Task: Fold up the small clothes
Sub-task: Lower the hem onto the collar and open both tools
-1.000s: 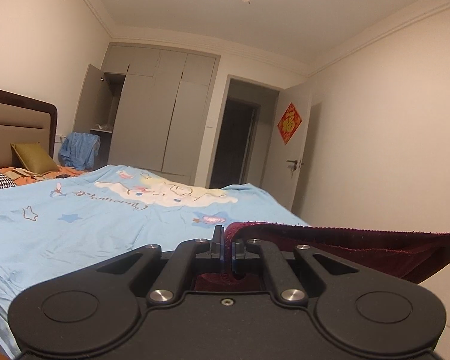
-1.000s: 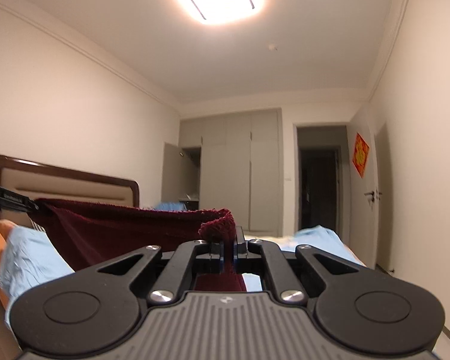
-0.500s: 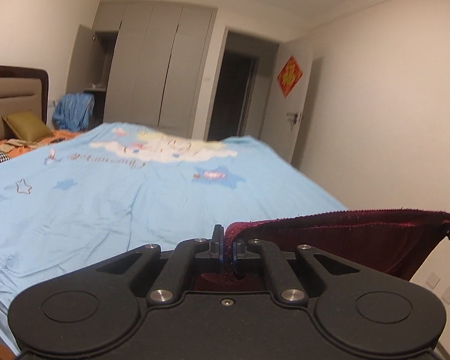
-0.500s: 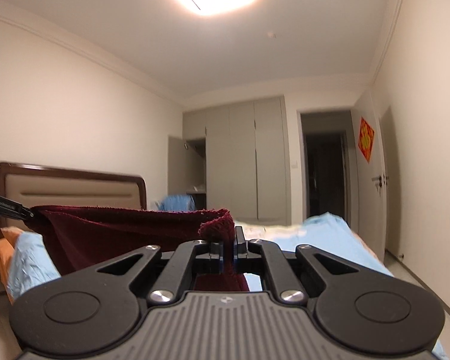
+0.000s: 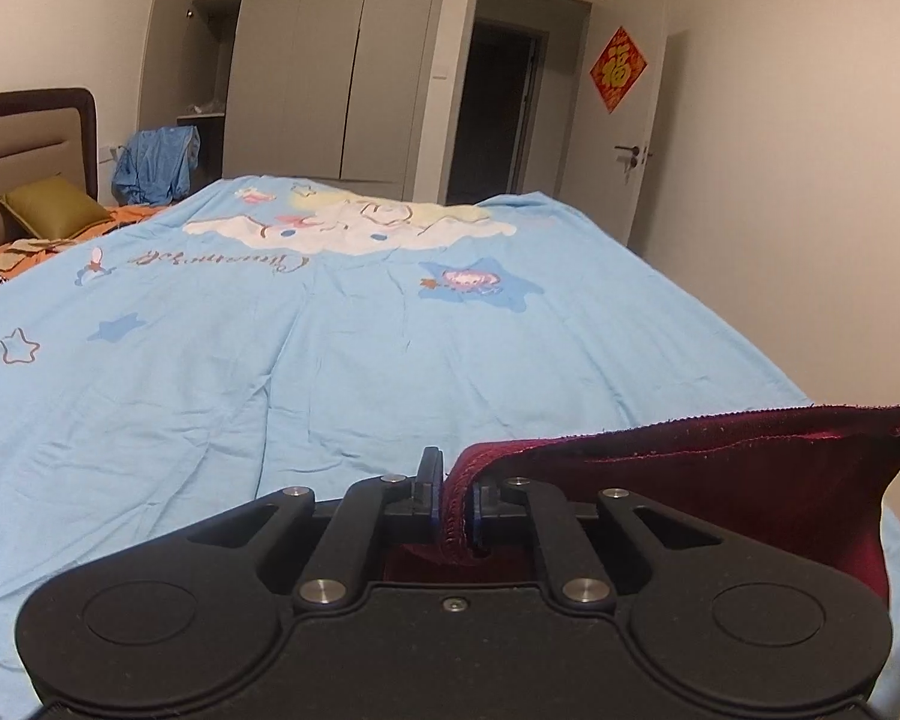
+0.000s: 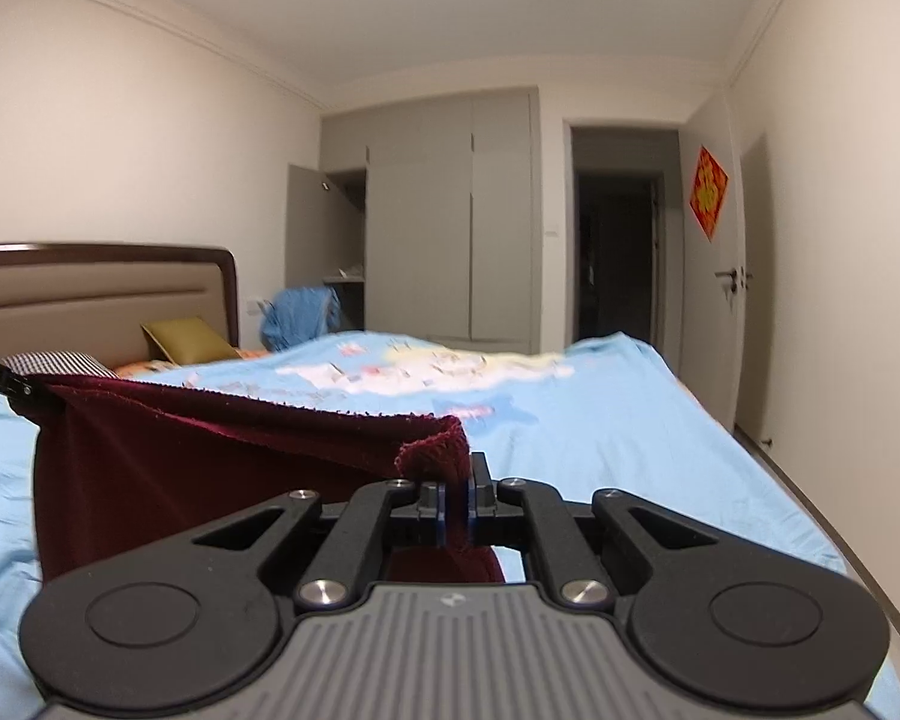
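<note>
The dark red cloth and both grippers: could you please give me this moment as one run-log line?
left gripper: shut on dark red cloth | right gripper: shut on same cloth | cloth: stretched between them above blue bedspread | fold: not started

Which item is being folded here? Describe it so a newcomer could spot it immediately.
Start at the big bed with the light blue cartoon duvet. Above its near edge hangs a dark red cloth, stretched between the left gripper and right gripper. It is the only deep maroon, fuzzy-edged fabric there.

My tongs' left gripper looks matt black plastic; the maroon cloth is fuzzy, bedsheet smooth cotton.
</note>
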A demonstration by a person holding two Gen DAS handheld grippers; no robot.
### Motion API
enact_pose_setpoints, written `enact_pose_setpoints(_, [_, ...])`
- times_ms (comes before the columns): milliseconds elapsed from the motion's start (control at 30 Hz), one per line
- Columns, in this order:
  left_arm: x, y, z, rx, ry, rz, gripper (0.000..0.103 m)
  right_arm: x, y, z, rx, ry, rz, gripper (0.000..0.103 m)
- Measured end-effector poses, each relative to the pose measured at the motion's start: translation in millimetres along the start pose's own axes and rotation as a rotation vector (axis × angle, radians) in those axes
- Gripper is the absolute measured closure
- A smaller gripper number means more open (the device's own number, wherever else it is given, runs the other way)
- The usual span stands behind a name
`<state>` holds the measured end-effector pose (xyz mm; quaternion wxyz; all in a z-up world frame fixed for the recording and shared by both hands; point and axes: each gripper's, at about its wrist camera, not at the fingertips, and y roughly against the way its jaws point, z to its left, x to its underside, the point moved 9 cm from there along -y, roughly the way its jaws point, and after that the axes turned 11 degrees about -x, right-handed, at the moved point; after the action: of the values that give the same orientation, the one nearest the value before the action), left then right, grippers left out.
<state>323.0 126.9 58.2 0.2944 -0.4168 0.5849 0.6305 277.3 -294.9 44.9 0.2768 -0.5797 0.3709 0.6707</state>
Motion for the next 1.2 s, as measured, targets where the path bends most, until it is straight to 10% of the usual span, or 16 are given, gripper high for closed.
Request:
enact_pose_setpoints(900, [59.1, -175.8, 3.3, -0.081, 0.055, 0.297, 0.09, 98.6, -170.3, -53.6, 0.052, -0.132, 0.344, 0.092])
enact_pose_setpoints(967, [59.2, -176.4, 2.5, -0.093, 0.057, 0.3, 0.084, 99.0, -173.3, -55.7, 0.055, -0.135, 0.349, 0.089])
enact_pose_setpoints(1067, [57.3, -175.5, 3.6, -0.114, 0.066, 0.291, 0.05, 99.7, -173.7, -55.4, 0.061, -0.13, 0.352, 0.084])
enact_pose_setpoints(1200, [49.9, -167.6, 7.4, -0.113, 0.1, 0.259, 0.018, 99.1, -170.6, -60.9, 0.102, -0.135, 0.349, 0.034])
